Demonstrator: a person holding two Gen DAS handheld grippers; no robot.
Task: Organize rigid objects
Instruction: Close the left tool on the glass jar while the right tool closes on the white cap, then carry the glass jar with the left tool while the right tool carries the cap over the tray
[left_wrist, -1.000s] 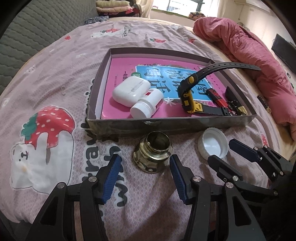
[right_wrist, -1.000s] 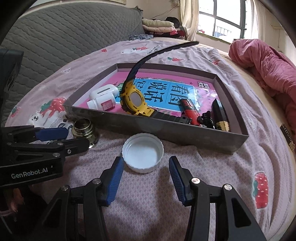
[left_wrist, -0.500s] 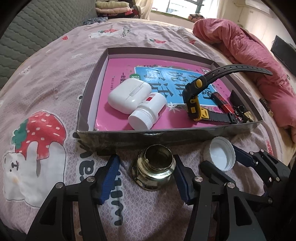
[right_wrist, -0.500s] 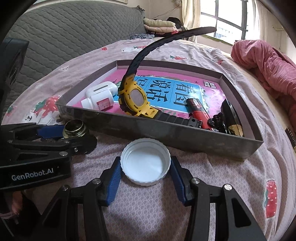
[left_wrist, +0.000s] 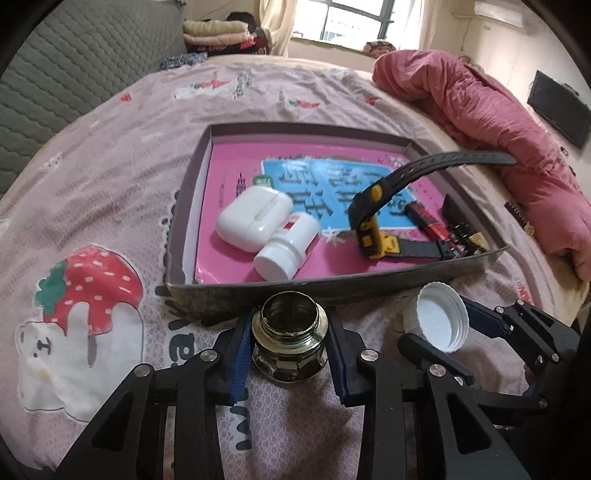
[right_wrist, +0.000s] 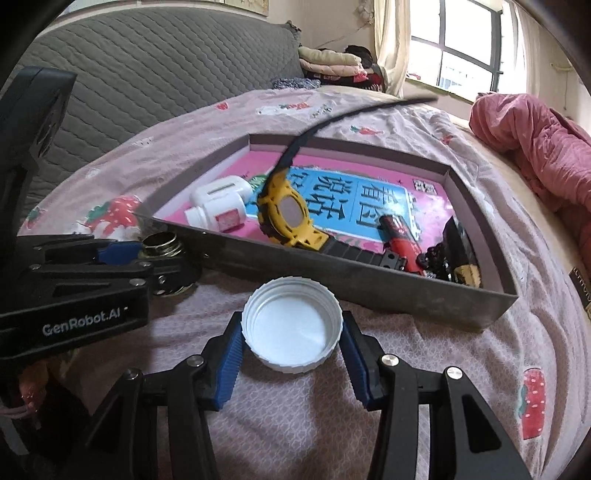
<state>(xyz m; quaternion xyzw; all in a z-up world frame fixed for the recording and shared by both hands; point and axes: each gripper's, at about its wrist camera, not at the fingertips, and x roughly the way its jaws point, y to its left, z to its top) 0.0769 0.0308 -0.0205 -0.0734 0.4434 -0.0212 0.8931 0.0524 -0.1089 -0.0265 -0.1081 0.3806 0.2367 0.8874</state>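
Pink strawberry bedsheet (left_wrist: 110, 155), window behind; left gripper (left_wrist: 290, 350) closing around glass jar (left_wrist: 288, 345); right gripper (right_wrist: 291, 339) clamps white cap (right_wrist: 291, 328).

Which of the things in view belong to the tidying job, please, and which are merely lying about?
Job in hand: glass jar between the closing left gripper pads; white cap in the right gripper; box holding watch, pill bottle, white case.

Lying about: pink quilt, folded clothes, wall screen.
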